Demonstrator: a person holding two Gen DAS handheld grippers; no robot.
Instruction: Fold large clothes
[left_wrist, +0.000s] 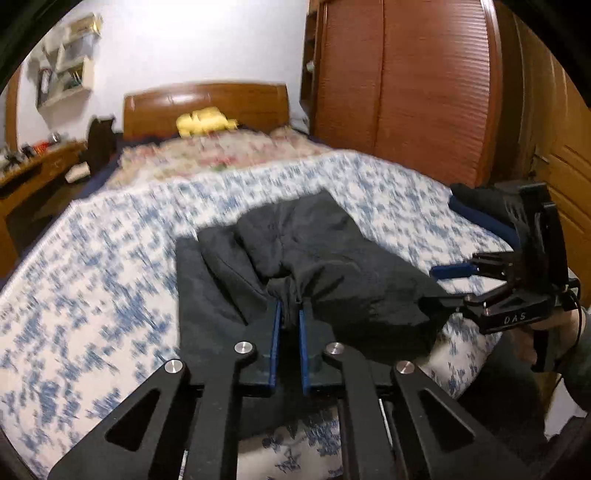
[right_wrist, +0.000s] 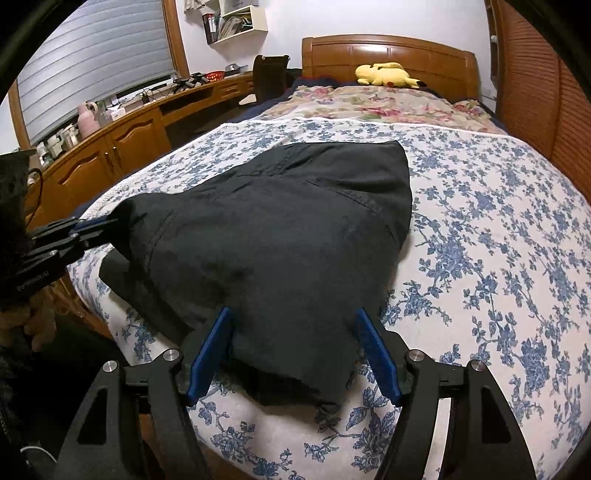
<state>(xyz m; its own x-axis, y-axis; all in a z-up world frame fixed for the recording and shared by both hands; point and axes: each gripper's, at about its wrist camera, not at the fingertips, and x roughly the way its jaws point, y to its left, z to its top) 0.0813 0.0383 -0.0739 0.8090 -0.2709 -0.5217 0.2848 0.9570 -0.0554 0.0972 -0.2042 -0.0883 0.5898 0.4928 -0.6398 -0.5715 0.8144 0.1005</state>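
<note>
A large black garment (right_wrist: 280, 221) lies folded over on the blue-flowered bedspread (right_wrist: 498, 258), near the bed's front edge. My left gripper (left_wrist: 291, 310) is shut on a bunched fold of the garment (left_wrist: 314, 266) and holds it slightly lifted. It also shows at the left of the right wrist view (right_wrist: 99, 225), pinching the garment's left corner. My right gripper (right_wrist: 293, 321) is open, its blue pads either side of the garment's near edge, not clamped. In the left wrist view the right gripper (left_wrist: 443, 286) shows open at the garment's right side.
A yellow plush toy (right_wrist: 386, 74) lies by the wooden headboard (right_wrist: 388, 48). A floral quilt (right_wrist: 369, 101) covers the far bed. A wooden desk (right_wrist: 110, 147) with clutter runs along the left. A wooden wardrobe (left_wrist: 406, 92) stands at the right.
</note>
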